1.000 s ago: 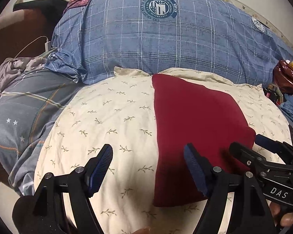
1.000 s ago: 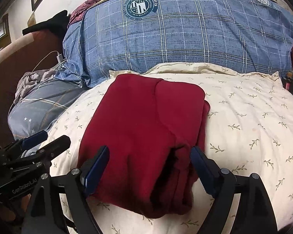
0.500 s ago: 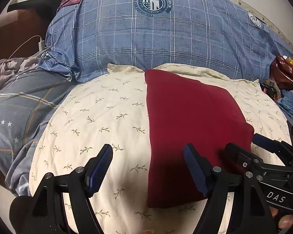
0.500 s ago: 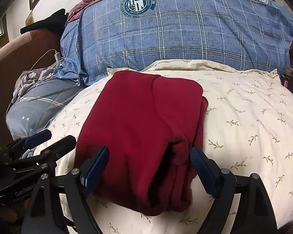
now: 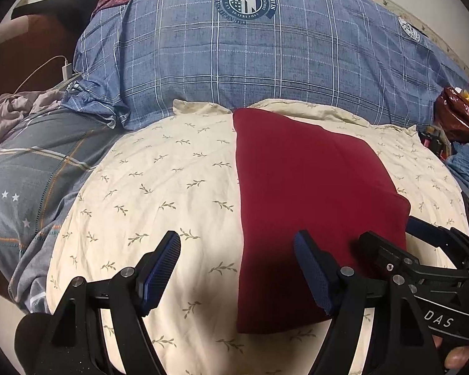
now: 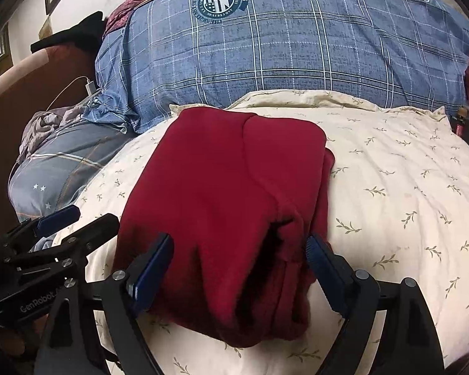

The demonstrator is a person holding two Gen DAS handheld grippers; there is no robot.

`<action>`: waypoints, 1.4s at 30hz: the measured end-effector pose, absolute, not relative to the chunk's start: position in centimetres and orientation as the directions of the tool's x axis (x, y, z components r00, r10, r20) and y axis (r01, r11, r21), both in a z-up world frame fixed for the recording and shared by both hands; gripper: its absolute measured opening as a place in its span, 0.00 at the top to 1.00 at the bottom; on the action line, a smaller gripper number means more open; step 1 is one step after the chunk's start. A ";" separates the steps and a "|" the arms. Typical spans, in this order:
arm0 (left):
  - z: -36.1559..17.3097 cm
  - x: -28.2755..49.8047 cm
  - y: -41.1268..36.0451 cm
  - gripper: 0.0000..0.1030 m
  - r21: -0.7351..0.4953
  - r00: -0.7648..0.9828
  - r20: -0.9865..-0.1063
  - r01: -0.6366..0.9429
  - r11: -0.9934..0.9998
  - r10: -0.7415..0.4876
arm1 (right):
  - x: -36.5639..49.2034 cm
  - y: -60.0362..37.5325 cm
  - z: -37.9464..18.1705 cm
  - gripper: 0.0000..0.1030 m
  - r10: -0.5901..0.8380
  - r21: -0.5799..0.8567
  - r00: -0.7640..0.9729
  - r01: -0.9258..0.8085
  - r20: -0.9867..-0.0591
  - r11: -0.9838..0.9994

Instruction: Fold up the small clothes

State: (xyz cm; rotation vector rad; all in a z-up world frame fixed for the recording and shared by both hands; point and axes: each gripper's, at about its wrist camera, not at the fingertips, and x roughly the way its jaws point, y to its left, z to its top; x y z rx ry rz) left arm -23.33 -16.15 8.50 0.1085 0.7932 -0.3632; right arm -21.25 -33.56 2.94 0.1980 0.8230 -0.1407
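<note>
A dark red garment (image 5: 309, 200) lies folded into a thick rectangle on a cream leaf-print cushion (image 5: 159, 187). It also shows in the right wrist view (image 6: 228, 206), with a rumpled layered edge at its near right. My left gripper (image 5: 237, 268) is open and empty, over the garment's near left edge. My right gripper (image 6: 239, 268) is open and empty, its jaws to either side of the garment's near end. Each gripper shows in the other's view, the right one (image 5: 422, 250) and the left one (image 6: 62, 228).
A big blue plaid pillow (image 5: 265, 56) lies behind the cushion. Grey plaid bedding (image 5: 37, 175) and a white charger cable (image 5: 65, 68) are at left. A red snack bag (image 5: 459, 115) and clutter sit at far right.
Both grippers have drawn back slightly from the garment and stay open. The garment has not moved.
</note>
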 end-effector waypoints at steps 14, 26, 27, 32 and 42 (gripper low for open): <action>8.2 -22.7 -16.1 0.28 -0.036 0.644 -0.718 0.344 0.938 -0.264 | -21.0 -34.0 2.5 0.14 -0.052 0.116 0.660 0.209 -0.749 0.971; 7.5 -22.2 -16.2 0.28 -0.035 0.634 -0.729 0.341 0.939 -0.258 | -20.8 -34.0 2.0 0.14 -0.050 0.113 0.648 0.208 -0.760 0.972; 7.5 -22.1 -16.3 0.28 -0.035 0.632 -0.731 0.342 0.939 -0.258 | -20.8 -34.0 1.9 0.14 -0.049 0.113 0.645 0.208 -0.762 0.972; 7.3 -22.0 -16.5 0.28 -0.029 0.630 -0.733 0.346 0.938 -0.256 | -20.6 -34.1 1.7 0.14 -0.046 0.114 0.639 0.207 -0.768 0.972; 6.9 -21.8 -16.0 0.28 -0.066 0.630 -0.719 0.359 0.931 -0.294 | -20.6 -34.0 1.7 0.14 -0.044 0.112 0.635 0.204 -0.771 0.972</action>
